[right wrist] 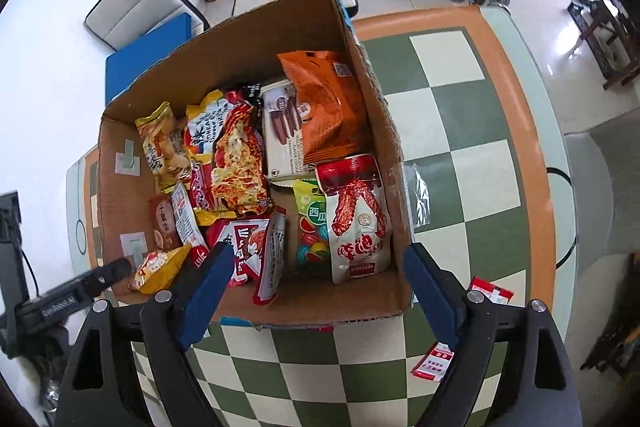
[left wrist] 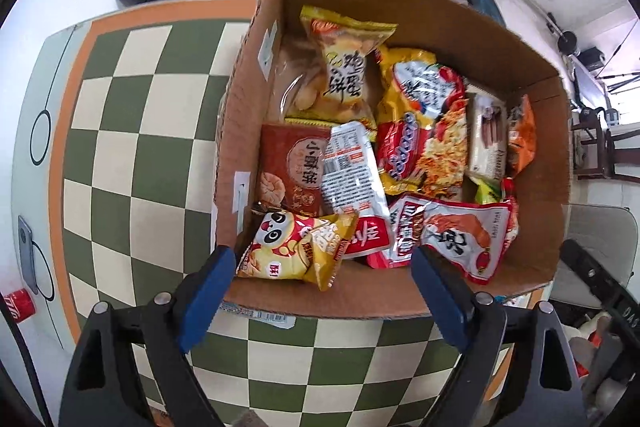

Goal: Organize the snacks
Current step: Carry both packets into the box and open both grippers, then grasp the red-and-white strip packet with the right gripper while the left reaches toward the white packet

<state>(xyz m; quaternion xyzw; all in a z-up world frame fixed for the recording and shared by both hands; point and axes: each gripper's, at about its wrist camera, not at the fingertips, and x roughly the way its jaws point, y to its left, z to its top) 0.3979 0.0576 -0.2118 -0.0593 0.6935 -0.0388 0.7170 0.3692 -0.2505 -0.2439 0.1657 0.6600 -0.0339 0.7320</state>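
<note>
Evidently both the left gripper [left wrist: 324, 283] and right gripper [right wrist: 318, 279] hover spread wide and empty above the cardboard box [left wrist: 400, 301], whose light, crinkly, slippery snack packets [left wrist: 424, 143] seem best pinched by a sealed edge.

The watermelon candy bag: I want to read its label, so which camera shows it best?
The right wrist view: the watermelon candy bag lies face-up, mostly unobstructed. The left wrist view shows only a green corner under other packets.

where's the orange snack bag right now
In the right wrist view the orange snack bag lies inside the cardboard box, at its far right corner, overlapping the cream cookie pack.
</note>
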